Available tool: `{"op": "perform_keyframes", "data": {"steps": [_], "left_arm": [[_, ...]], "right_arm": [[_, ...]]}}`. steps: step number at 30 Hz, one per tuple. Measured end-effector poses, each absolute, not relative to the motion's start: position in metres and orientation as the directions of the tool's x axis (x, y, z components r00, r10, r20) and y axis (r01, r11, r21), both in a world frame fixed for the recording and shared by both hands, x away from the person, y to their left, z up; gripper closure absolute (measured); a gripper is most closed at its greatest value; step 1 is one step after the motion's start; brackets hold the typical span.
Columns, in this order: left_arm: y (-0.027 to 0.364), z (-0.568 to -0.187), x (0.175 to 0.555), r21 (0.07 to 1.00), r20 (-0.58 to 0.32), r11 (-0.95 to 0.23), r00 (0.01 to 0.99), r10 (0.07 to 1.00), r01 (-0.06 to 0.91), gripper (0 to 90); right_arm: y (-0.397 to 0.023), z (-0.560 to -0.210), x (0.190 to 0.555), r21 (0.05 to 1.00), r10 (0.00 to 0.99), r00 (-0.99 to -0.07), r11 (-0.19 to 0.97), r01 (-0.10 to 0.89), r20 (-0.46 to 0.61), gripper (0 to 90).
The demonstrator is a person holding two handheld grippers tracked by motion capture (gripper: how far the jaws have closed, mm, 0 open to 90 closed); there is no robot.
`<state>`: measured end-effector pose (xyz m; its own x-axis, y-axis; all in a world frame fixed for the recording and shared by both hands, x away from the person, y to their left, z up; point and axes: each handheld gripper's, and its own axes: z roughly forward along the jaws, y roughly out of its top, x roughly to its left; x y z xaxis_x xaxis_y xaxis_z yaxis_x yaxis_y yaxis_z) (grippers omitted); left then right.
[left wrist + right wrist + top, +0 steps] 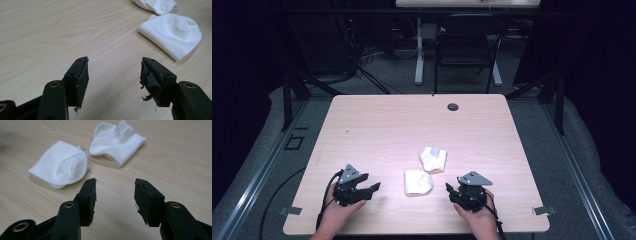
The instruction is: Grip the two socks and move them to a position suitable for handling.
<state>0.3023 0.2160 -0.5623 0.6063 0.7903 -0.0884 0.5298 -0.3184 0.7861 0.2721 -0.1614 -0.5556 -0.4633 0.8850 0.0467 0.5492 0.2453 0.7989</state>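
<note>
Two hands come in from the six o'clock edge of the high view, each holding a black two-jaw gripper low over the table. The left gripper [373, 189], at about seven o'clock, points toward three o'clock with its jaws spread wide and nothing between them. The right gripper [451, 190], at about five o'clock, points toward ten o'clock, its jaws likewise wide apart and empty.

High overhead view forward-down; two close tongs-mounted views, both sharing the socks [172, 33].
</note>
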Motion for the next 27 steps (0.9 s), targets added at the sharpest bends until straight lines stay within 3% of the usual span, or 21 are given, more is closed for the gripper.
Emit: {"op": "perform_keyframes", "data": {"steps": [13,17,27], "left_arm": [[0.203,-0.563,0.295,0.776,-0.049,-0.366,0.628,0.777,0.513,51.7],[0.199,-0.559,0.292,0.785,-0.077,-0.347,0.637,0.767,0.513,56.1],[0.168,-0.560,0.298,0.749,-0.088,-0.395,0.670,0.737,0.533,74.4]], "right_arm": [[-0.161,-0.562,0.273,0.765,0.870,-0.487,0.258,0.591,0.082,62.8],[-0.160,-0.561,0.272,0.773,0.873,-0.483,0.261,0.578,0.067,64.2],[-0.158,-0.559,0.272,0.782,0.867,-0.494,0.257,0.567,0.073,71.7]]}}
